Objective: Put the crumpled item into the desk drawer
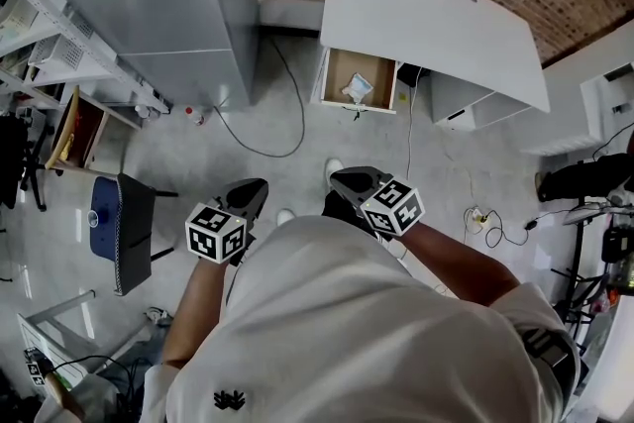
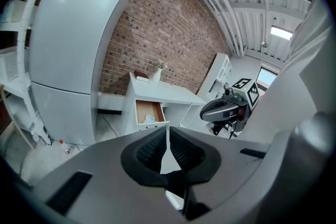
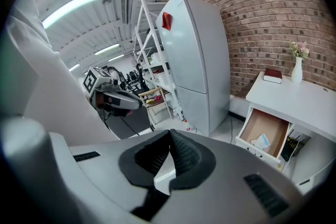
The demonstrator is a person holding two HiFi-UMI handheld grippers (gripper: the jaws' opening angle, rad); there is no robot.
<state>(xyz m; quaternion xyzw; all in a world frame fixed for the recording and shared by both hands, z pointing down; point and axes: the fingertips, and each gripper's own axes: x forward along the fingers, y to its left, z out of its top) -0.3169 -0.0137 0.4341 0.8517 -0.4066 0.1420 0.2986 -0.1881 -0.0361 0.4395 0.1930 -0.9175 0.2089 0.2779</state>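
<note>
Crumpled item (image 1: 358, 89) in open drawer (image 1: 332, 79), well apart from both tools.
Left tool (image 1: 254, 188), right tool (image 1: 344, 178) pressed together, empty; ceiling light (image 3: 73, 5) shows only in right gripper view.

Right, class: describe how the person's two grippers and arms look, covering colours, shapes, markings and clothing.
Both the left gripper and the right gripper have smooth grey moulded bodies that taper forward. Each carries a cube printed with black-and-white square markers. Their pads are black and ribbed. The person wears a white short-sleeved top with a small black logo.
</note>
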